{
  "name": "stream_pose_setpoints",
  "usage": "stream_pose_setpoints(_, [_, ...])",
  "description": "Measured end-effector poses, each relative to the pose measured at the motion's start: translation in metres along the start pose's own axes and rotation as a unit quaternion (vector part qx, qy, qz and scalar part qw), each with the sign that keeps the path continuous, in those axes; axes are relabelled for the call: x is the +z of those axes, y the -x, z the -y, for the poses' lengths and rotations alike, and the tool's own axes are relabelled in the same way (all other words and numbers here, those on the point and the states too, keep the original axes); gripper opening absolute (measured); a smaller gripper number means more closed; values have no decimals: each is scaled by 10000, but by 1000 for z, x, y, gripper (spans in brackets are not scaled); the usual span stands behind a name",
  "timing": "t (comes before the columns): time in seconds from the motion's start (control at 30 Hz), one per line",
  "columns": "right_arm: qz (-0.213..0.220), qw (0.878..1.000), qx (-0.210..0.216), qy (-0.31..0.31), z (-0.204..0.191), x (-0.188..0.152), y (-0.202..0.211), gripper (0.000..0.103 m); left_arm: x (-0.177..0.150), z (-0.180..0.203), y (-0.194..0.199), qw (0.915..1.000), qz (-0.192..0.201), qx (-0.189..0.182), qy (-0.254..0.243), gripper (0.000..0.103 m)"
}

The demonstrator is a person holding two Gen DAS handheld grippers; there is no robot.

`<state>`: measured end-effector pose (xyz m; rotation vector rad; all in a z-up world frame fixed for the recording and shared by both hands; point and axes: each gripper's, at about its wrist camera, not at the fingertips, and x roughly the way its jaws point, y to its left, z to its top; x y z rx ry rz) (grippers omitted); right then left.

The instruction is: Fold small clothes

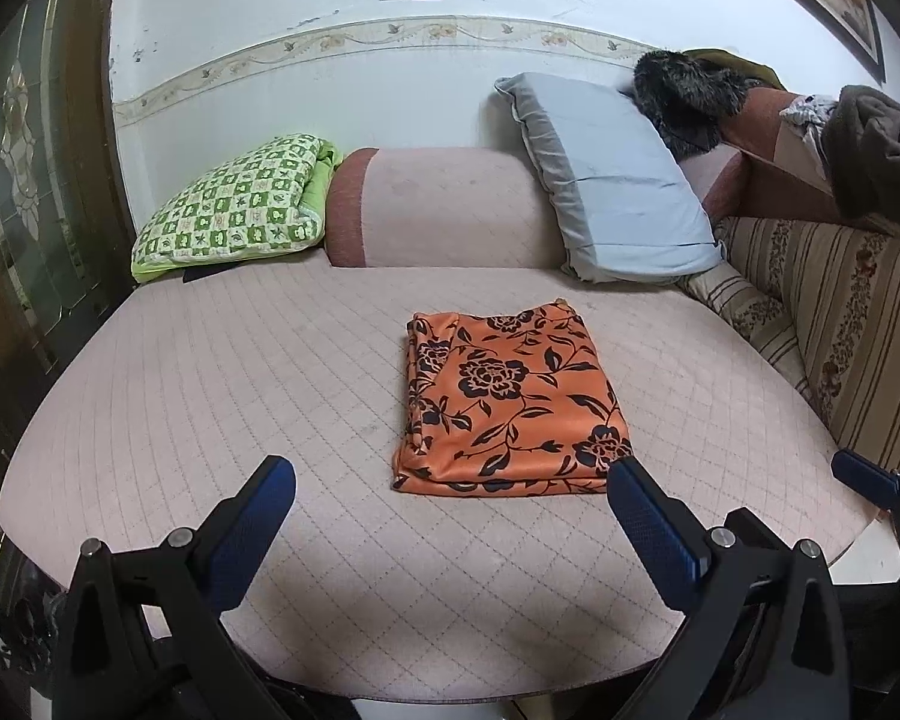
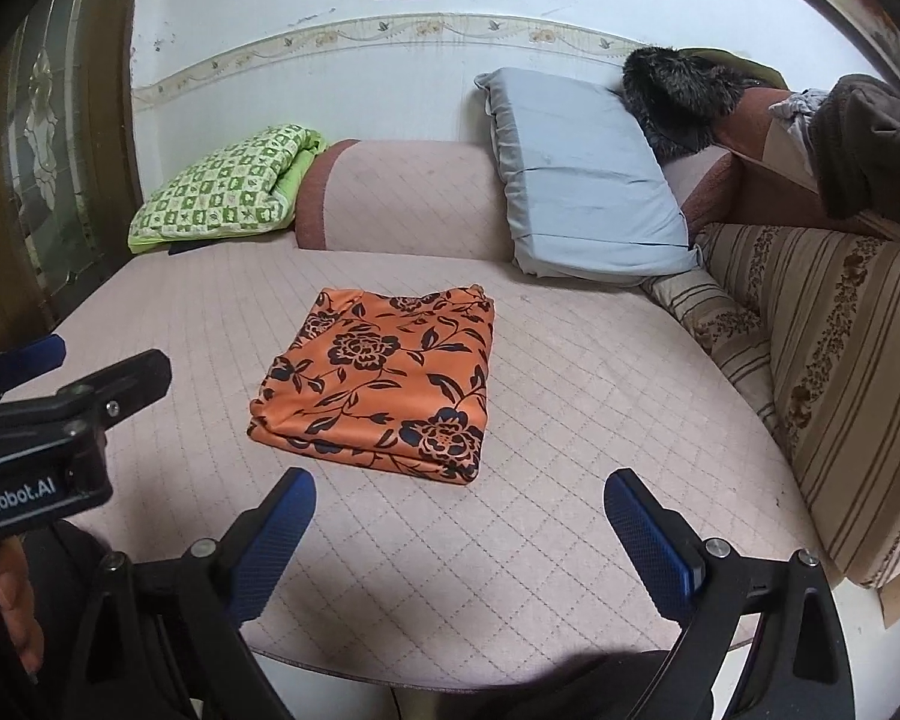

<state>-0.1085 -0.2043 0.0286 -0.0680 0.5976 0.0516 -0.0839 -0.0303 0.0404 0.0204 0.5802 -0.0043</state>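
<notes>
An orange garment with a black flower print point(image 1: 504, 402) lies folded into a neat rectangle on the pink quilted cushion point(image 1: 210, 396). My left gripper point(image 1: 450, 480) hovers open just short of the garment's near edge, nothing between its blue pads. In the right wrist view the same garment point(image 2: 378, 384) sits ahead and slightly left, and my right gripper point(image 2: 459, 495) stands wide open in front of its near edge, holding nothing. The left gripper's body point(image 2: 48, 420) shows at that view's left edge; a fingertip point(image 1: 864, 477) of the right gripper shows at the left wrist view's right edge.
A green checked pillow point(image 1: 234, 204) and a pale blue pillow point(image 1: 612, 180) lean at the back against a pink bolster point(image 1: 444, 204). A striped floral cushion point(image 1: 840, 330) borders the right side. Dark furry clothing point(image 1: 684, 96) lies on the backrest. A wooden glazed door point(image 1: 24, 180) stands left.
</notes>
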Motion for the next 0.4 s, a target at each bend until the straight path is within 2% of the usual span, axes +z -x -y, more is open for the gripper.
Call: stream_pose_setpoints(0.4, [-49,10000,-28,33,0,1,-6,98,3,-3,-15,9996,-256,-39,116,103])
